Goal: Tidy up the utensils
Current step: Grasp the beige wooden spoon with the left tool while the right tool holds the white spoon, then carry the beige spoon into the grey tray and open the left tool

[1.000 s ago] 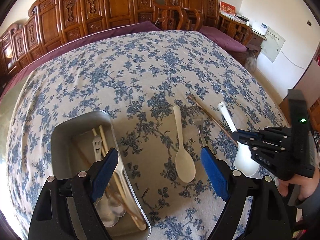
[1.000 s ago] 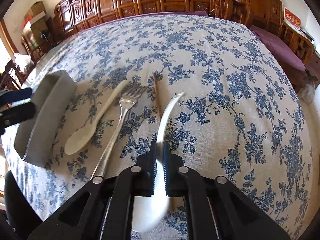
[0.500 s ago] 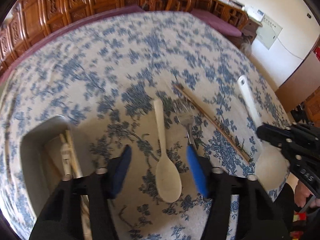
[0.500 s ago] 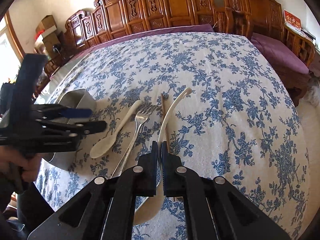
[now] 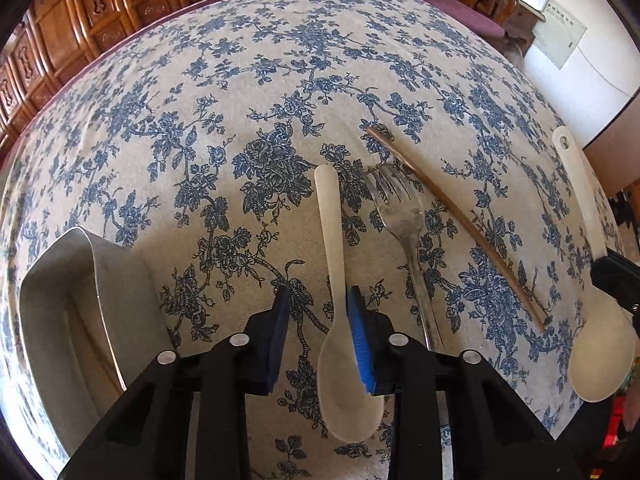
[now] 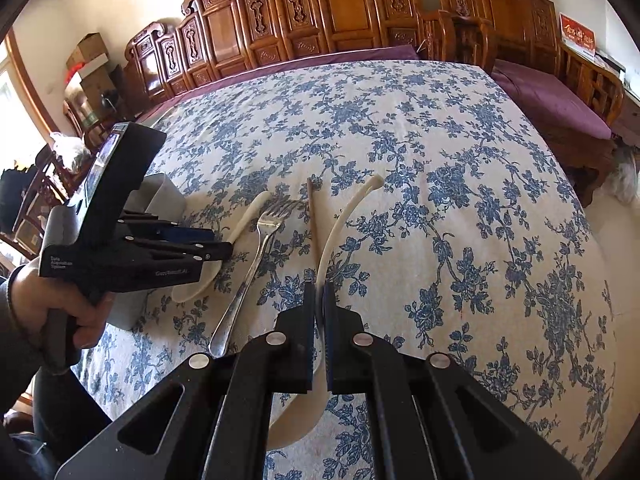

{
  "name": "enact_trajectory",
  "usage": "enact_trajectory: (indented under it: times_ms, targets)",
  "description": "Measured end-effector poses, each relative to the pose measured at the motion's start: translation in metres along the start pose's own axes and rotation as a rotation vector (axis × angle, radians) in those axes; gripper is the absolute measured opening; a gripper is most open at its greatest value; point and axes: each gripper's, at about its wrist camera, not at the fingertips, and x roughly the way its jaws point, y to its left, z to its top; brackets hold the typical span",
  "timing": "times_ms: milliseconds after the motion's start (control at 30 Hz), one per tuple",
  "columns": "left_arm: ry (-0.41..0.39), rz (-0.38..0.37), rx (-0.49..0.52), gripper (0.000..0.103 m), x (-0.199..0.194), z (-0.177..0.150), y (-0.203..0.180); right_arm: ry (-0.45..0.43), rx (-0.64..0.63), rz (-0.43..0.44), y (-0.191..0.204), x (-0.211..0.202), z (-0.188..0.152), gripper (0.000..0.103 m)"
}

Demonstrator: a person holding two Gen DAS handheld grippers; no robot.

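Two grippers are at work over the table, and we see four loose utensils in a row on the blue-flowered tablecloth. Our left gripper points steeply down over the small cream spoon, its jaws closing with the spoon's neck between the blue pads; the right-hand pad looks against the handle, the other still stands off. Just right of that spoon lies a steel fork, tines away from us, then a single brown chopstick on a slant. Our right gripper is clamped tight on the handle of the large white rice spoon, whose bowl sits under the jaws. A steel rectangular tray stands at the left edge of the left wrist view, close beside the left gripper; its contents are hidden from here. In the right wrist view a hand in a dark sleeve grasps the left tool. Carved wooden chairs line the far side, with a purple cushion at right and cardboard boxes in the corner
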Motion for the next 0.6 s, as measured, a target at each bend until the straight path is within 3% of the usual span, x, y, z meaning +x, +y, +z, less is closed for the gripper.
enact_trajectory:
  times_ms: [100, 400, 600]
  targets:
    - [-0.005, -0.007, -0.001, 0.006, -0.001, -0.001, 0.001, -0.001, -0.006, -0.001, 0.004, -0.003, 0.000, 0.005]
    - [-0.033, -0.026, -0.009, 0.006, -0.024, -0.014, 0.005, -0.009, -0.020, 0.000, 0.017, -0.016, -0.003, 0.005]
    - [-0.100, -0.024, -0.018, 0.006, -0.063, -0.023, 0.009, -0.027, -0.028, 0.010, 0.029, -0.027, -0.003, 0.005]
